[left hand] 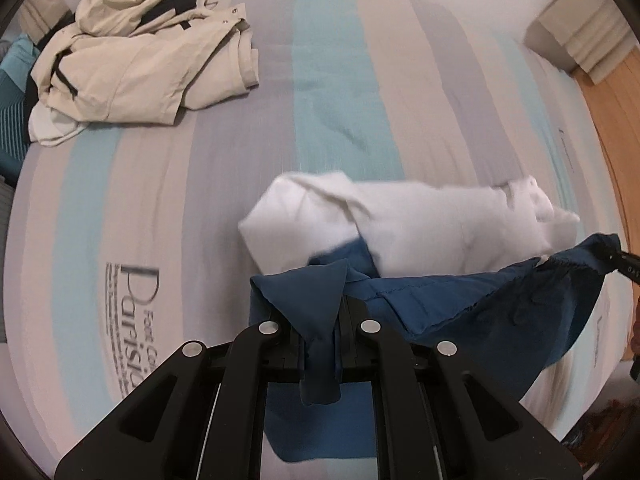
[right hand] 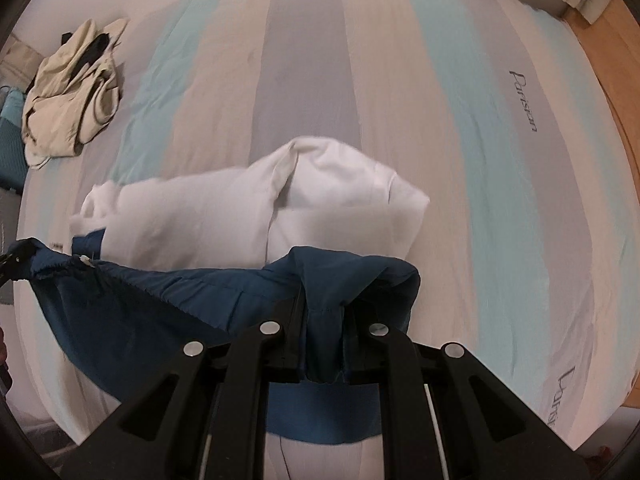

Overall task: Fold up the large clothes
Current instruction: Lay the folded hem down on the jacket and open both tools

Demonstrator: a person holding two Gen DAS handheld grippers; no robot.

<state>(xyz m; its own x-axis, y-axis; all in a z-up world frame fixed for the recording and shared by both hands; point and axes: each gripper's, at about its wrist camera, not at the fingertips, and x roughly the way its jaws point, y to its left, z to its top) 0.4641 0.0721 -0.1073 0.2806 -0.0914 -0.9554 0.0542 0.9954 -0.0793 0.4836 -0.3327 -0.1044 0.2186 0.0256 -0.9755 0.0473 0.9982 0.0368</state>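
While both grippers pointed steeply down, the left gripper (left hand: 320, 344) and right gripper (right hand: 324, 344) each clamped the blue garment (left hand: 440, 300), stretched between them near the bed's (left hand: 200, 160) front edge, its white part (left hand: 400, 220) trailing.

Soft, even indoor light, no glare; fisheye bends the bed (left hand: 360, 80) edges, corners go black, and motion blur smears the white garment (right hand: 224, 208).
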